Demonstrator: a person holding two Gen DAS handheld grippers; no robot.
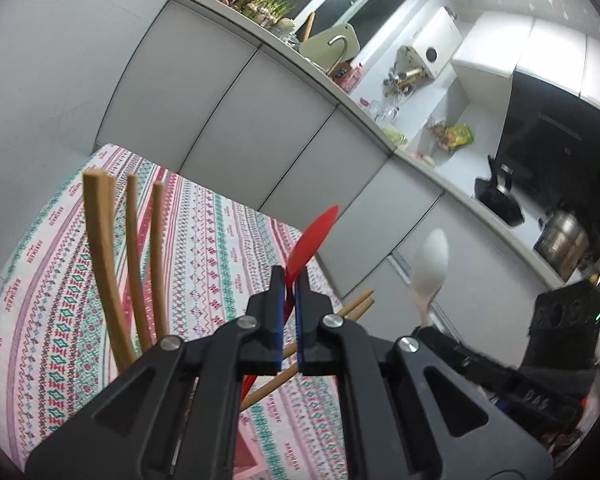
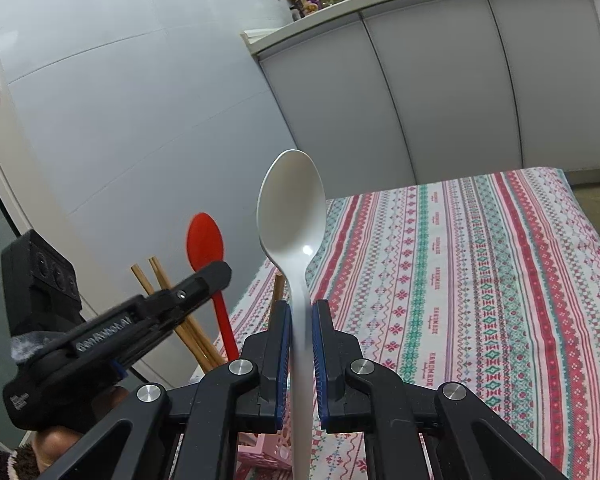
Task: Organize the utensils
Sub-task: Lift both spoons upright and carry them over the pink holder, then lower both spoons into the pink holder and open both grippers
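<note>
Jaws of my left gripper [image 1: 288,280] clench the red spoon [image 1: 312,240] by its handle, bowl upward; those of my right gripper [image 2: 300,312] grasp the white spoon [image 2: 291,216] likewise. Both are held upright above the bench [image 2: 480,280], I judge for dropping handle-first into the pink holder [image 2: 266,454] below. Wooden chopsticks [image 1: 100,248] stand there already. My wrists tilt forward, side by side.

The left gripper [image 1: 287,280] is clamped on a red spoon [image 1: 310,240], bowl pointing up. Wooden chopsticks [image 1: 140,264] stand upright to its left above the patterned tabletop [image 1: 204,240]. A white spoon [image 1: 430,268] rises at right, above the right gripper [image 1: 432,332].
</note>
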